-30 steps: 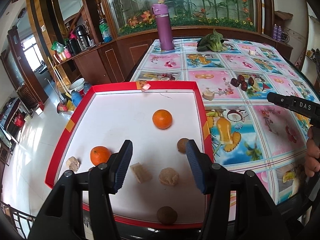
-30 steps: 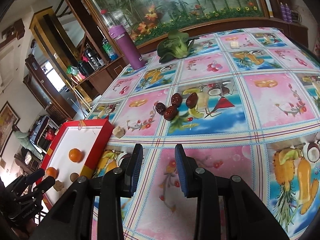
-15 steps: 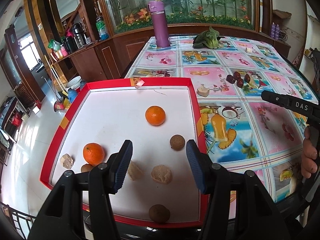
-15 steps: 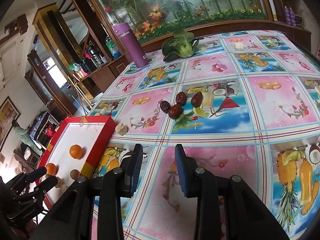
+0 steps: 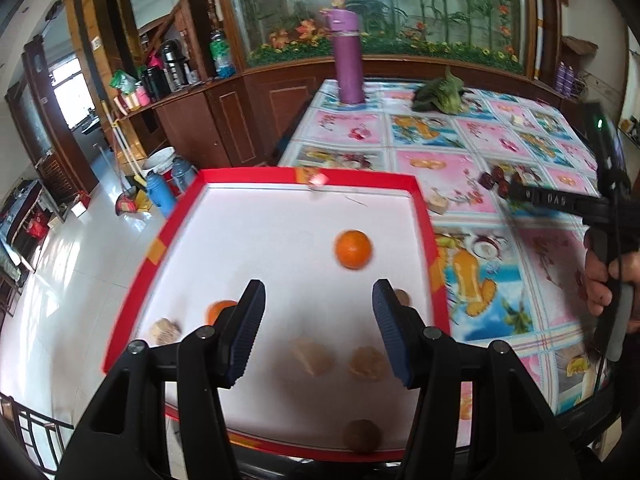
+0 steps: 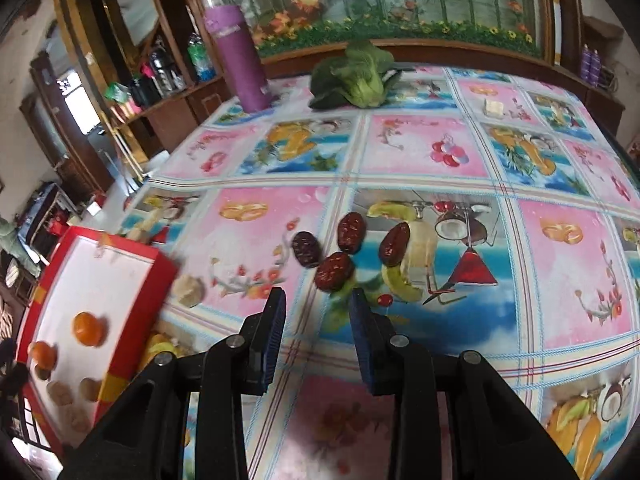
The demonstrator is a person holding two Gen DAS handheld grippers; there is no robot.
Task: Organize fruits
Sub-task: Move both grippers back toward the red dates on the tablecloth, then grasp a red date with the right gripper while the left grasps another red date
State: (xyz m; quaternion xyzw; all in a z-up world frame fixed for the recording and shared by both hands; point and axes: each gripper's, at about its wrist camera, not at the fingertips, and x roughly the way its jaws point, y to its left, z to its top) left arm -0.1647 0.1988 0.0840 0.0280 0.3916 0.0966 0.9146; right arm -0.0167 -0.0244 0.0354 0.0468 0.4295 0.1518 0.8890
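Two oranges (image 5: 353,249) (image 5: 218,310) sit in the one red tray (image 5: 360,178). Four red dates (image 6: 351,231) (image 6: 305,248) (image 6: 333,271) (image 6: 394,244) lie on the tablecloth. There are about six brownish lumps (image 5: 362,435) (image 5: 367,363) (image 5: 311,358) (image 5: 163,331) (image 5: 401,297) (image 5: 437,203), five in the tray, though blur makes that count unsure. One purple flask (image 6: 238,59), one leafy green (image 6: 356,76), and two grippers (image 5: 318,334) (image 6: 318,342).

Right hand-held gripper (image 6: 316,320) moved forward to red dates (image 6: 334,270), jaws spread wider than before.
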